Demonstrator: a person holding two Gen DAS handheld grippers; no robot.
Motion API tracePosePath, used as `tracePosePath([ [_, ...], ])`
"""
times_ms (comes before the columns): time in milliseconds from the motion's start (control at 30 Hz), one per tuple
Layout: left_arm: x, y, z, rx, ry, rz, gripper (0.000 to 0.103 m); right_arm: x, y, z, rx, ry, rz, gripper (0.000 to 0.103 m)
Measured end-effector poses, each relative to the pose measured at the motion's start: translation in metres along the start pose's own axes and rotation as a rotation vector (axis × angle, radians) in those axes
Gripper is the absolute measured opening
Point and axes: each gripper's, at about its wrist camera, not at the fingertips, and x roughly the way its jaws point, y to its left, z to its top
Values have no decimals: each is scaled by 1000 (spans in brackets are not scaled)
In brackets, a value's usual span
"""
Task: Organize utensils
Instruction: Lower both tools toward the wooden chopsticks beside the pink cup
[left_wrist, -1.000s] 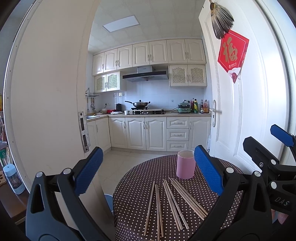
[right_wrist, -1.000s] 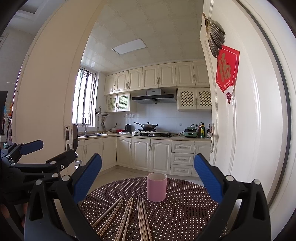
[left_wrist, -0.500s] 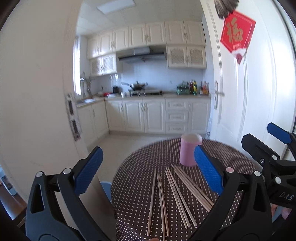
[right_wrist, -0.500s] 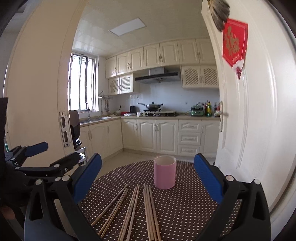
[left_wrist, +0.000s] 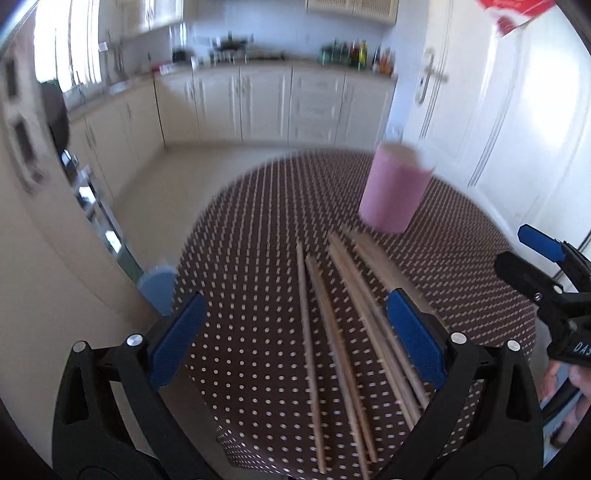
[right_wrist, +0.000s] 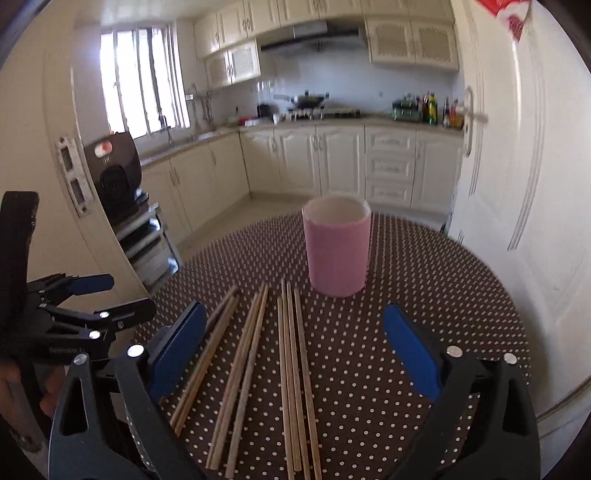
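Note:
Several wooden chopsticks (right_wrist: 291, 362) lie side by side on a round table with a brown polka-dot cloth (right_wrist: 424, 280); the left wrist view shows the same chopsticks (left_wrist: 343, 332). A pink cup (right_wrist: 337, 246) stands upright just beyond their far ends, also the pink cup (left_wrist: 393, 192) in the left view. My right gripper (right_wrist: 295, 347) hovers over the chopsticks, its jaws wide but closing, with nothing pressed between the pads. My left gripper (left_wrist: 295, 339) hangs open above the chopsticks, touching none. Each view catches the other gripper at its edge.
A white door (right_wrist: 517, 184) stands close to the table's right side. A white door frame and a metal rack (right_wrist: 147, 240) are at the left. Kitchen cabinets (right_wrist: 332, 162) line the far wall. A pale blue bin (left_wrist: 157, 284) sits on the floor by the table.
Both grippers have tilted downward and moved closer to the table. The chopsticks and cup now fill more of each view. The right jaws have narrowed slightly.

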Motion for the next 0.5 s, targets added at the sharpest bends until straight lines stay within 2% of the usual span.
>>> tracePosePath([
  [133, 48, 16, 0, -28, 168, -22, 69, 36, -7, -1, -22, 130, -1, 72],
  [167, 55, 19, -1, -37, 198, -43, 66, 42, -10, -2, -17, 146, 11, 67],
  [200, 63, 18, -3, -37, 214, -58, 60, 50, -13, -2, -9, 178, 22, 65],
  [267, 76, 17, -2, -43, 257, -70, 54, 64, -18, -2, 5, 245, 48, 54],
  [367, 89, 17, 0, -33, 296, -71, 47, 81, -22, -2, 2, 326, 56, 47],
  [400, 92, 16, 0, -33, 308, -68, 40, 84, -21, -2, -2, 340, 59, 46],
  [500, 97, 11, 7, -29, 322, -53, 37, 99, -22, -2, -10, 404, 83, 36],
])
